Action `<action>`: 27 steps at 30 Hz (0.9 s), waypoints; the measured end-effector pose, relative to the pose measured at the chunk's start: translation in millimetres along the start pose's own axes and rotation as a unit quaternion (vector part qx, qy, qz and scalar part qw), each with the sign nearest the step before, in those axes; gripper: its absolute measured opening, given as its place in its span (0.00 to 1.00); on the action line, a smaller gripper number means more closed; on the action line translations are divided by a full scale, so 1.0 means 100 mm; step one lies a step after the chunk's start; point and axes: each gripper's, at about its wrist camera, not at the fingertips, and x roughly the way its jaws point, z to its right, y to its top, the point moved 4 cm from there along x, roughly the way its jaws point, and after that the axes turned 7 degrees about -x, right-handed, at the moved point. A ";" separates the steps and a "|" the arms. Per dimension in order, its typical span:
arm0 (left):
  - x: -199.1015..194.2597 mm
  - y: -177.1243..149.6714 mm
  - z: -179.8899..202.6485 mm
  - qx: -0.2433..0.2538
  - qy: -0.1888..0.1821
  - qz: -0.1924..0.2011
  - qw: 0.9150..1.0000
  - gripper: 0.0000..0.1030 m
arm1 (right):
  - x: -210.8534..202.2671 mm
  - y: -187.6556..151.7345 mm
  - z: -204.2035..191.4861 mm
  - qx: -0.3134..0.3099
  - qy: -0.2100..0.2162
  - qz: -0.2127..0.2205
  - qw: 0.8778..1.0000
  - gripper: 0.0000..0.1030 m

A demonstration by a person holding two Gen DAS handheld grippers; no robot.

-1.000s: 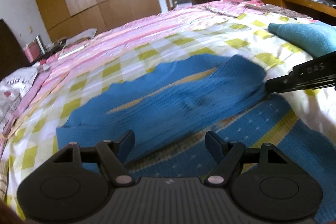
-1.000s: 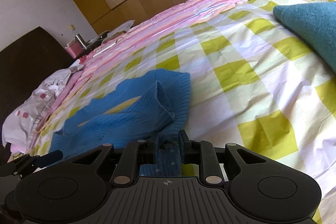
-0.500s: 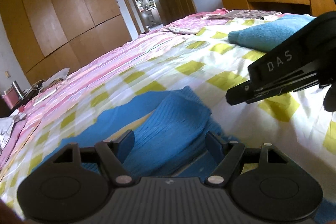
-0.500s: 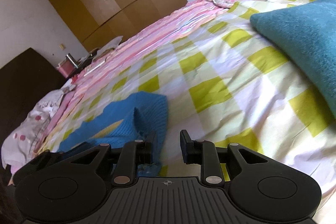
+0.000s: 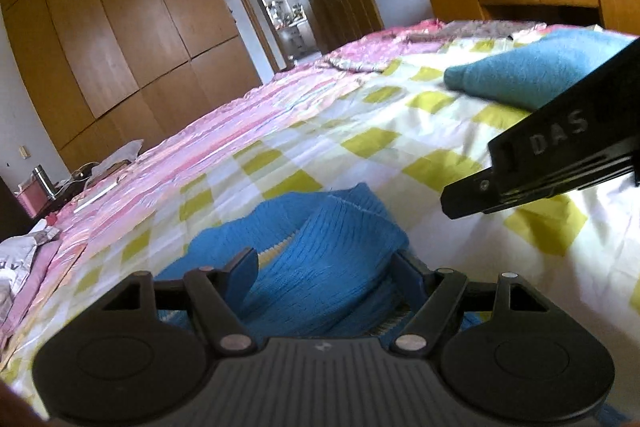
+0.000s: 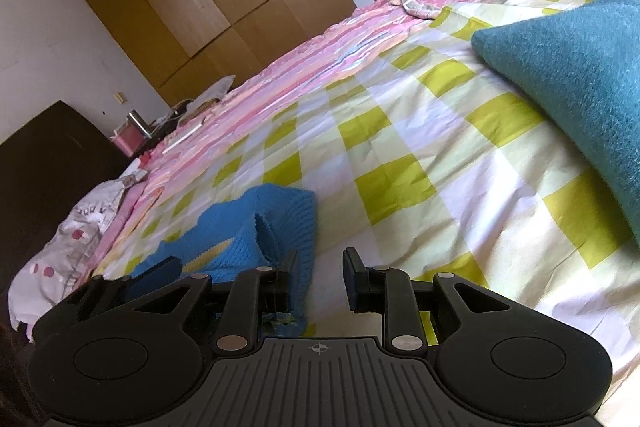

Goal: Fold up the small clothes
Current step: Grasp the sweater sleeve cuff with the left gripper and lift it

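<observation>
Left wrist view: soft, light blue ribbed knit sweater [image 5: 320, 267] bunched on checked bedsheet [image 5: 400, 131], floppy, take the folded edge. My left gripper [image 5: 324, 271] wide around the fold, not pinching; my right gripper [image 6: 318, 277] narrow, holding nothing

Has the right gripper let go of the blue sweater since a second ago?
Yes. The right gripper now stands open over the checked sheet; the blue sweater lies by its left finger, unpinched.
</observation>
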 end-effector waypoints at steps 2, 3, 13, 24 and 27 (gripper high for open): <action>0.05 -0.01 0.03 0.003 0.002 -0.006 1.000 0.69 | 0.00 -0.01 -0.02 -0.004 0.000 -0.002 1.000 0.24; 0.06 -0.02 0.06 0.012 0.002 -0.010 1.000 0.66 | 0.01 -0.02 -0.02 -0.005 0.001 -0.002 1.000 0.24; 0.10 -0.07 -0.02 0.025 0.005 -0.019 0.999 0.45 | 0.02 -0.02 0.00 0.000 0.006 -0.004 1.000 0.24; -0.15 0.18 -1.01 -0.194 -0.014 -0.010 0.981 0.16 | 0.04 -0.06 -0.14 -0.032 0.020 -0.008 0.999 0.24; -0.45 0.15 -1.69 -0.286 -0.001 0.011 0.958 0.16 | 0.03 -0.11 -0.34 -0.075 0.032 -0.006 0.997 0.24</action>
